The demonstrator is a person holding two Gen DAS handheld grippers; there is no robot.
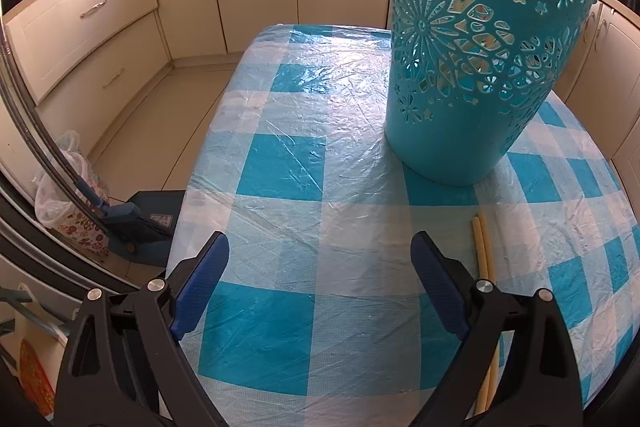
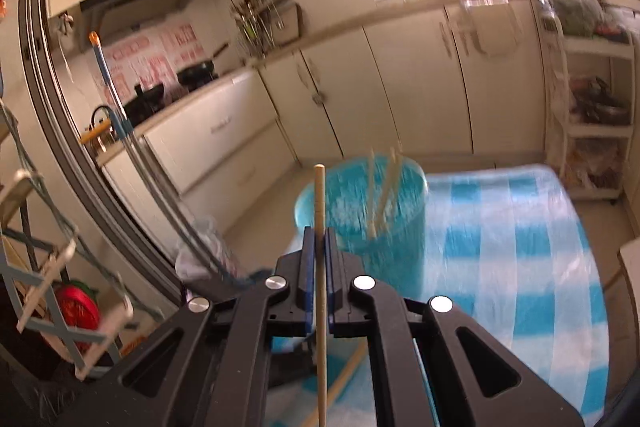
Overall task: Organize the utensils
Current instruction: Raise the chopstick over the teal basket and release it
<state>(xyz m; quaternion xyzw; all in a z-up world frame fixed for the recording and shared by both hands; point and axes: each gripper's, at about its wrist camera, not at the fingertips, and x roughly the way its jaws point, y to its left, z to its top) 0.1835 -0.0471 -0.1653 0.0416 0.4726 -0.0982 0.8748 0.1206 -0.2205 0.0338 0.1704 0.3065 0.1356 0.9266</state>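
The left gripper (image 1: 320,267) hovers, jaws wide apart, over the checkered surface (image 1: 280,163); a teal basket (image 1: 472,67) stands beyond, two chopsticks (image 1: 485,251) just right.

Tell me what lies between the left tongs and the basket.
Only bare checked tablecloth between the open left tongs and the basket, in the left wrist view.

Basket (image 1: 472,75) glossy teal plastic, pierced; tablecloth (image 1: 304,155) shiny crinkled plastic film; chopstick (image 2: 320,251) matt pale wood.

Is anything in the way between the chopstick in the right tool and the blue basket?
Nothing visible. The right tool holds the chopstick up in open air, and the blue basket stands ahead with its top open, two chopsticks already inside.
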